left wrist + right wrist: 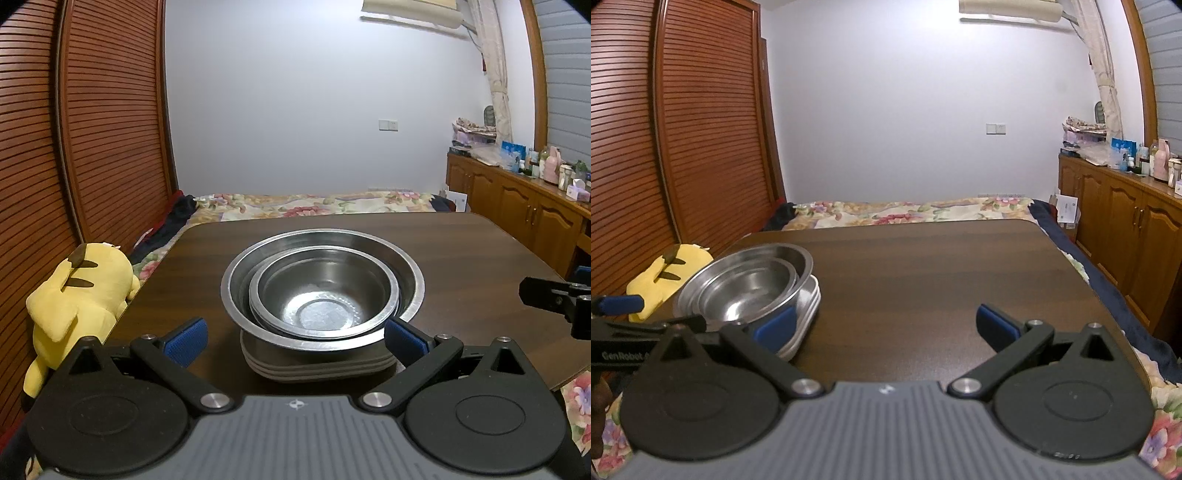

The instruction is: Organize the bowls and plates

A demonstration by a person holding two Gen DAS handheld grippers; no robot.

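Bowls (322, 286), 2 steel ones nested small inside large, sit on a stack of plates (317, 363) on the dark table (461, 258). Relative to that stack, your left gripper (295, 336) is directly in front and nearer, jaws spread wide and holding nothing. Your right gripper (884, 326) is off to the stack's right, also wide open and holding nothing. The small bowl looks empty.

Two steel bowls sit nested, the smaller bowl (325, 291) upright inside the larger bowl (408, 275) (both empty and shiny). They rest on a stack of pale, round-cornered plates (317, 363), which lies flat on the dark wooden worktop (461, 258), towards its left side.
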